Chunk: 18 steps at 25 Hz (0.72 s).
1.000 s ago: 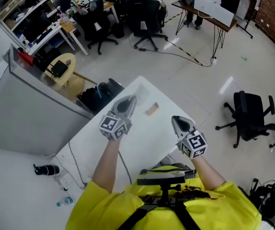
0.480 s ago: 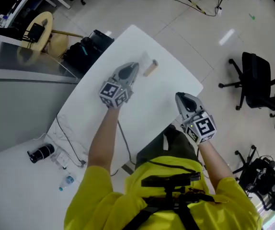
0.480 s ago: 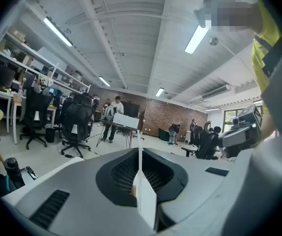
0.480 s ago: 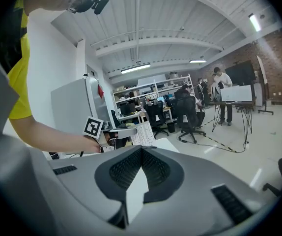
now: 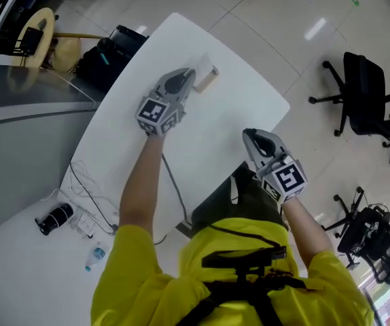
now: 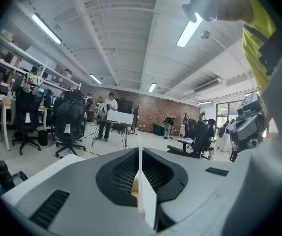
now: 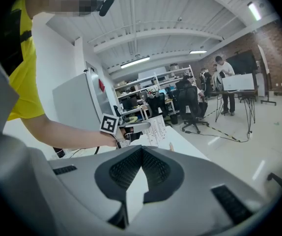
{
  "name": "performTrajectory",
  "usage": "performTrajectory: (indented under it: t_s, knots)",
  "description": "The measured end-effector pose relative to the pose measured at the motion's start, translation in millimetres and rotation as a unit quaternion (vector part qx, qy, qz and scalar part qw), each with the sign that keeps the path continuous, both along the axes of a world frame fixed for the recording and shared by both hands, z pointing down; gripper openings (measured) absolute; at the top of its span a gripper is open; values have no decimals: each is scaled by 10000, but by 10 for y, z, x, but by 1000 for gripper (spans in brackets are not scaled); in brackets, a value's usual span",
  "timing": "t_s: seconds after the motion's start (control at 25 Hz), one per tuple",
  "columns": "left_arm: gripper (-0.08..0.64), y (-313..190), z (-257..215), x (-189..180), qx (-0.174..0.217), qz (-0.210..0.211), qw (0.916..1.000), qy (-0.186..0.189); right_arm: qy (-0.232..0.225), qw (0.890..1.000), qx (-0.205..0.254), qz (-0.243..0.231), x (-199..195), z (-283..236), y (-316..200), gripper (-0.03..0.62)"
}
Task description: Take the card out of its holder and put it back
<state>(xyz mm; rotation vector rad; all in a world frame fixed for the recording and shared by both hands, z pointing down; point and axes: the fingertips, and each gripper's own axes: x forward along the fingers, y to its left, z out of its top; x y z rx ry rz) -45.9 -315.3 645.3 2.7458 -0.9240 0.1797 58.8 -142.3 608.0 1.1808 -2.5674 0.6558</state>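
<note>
On the white table, a small wooden holder lies at the far side. A thin white printed card stands beside the holder. My left gripper is shut on this card. In the left gripper view the card runs edge-on between the closed jaws of the left gripper, with the wooden holder at its lower part. Whether the card sits in the slot I cannot tell. My right gripper hovers at the table's near right edge. The right gripper is shut and holds nothing.
A thin cable runs across the table's near side. On the floor are a black office chair at the right, a black bag beyond the table, and a flask and bottle at the left.
Both grippers have come down toward the table. The left one, still shut, has closed in on the wooden holder. My head view has tipped further down.
</note>
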Motion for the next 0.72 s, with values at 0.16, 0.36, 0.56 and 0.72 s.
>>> performTrajectory:
  t_s: [0.16, 0.36, 0.56, 0.72]
  knots:
    - [12, -44, 7, -33, -16, -20, 9999, 151, -2, 10000, -64, 19, -13, 50, 5, 3]
    - [12, -71, 33, 18, -101, 39, 9998, 195, -23, 9999, -99, -10, -71, 70, -34, 3]
    - [12, -59, 163, 33, -189, 39, 9998, 93, -54, 9999, -128, -4, -80, 74, -65, 3]
    - [14, -4, 343, 67, -260, 63, 9996, 31, -55, 9998, -166, 8, -70, 145, -100, 3]
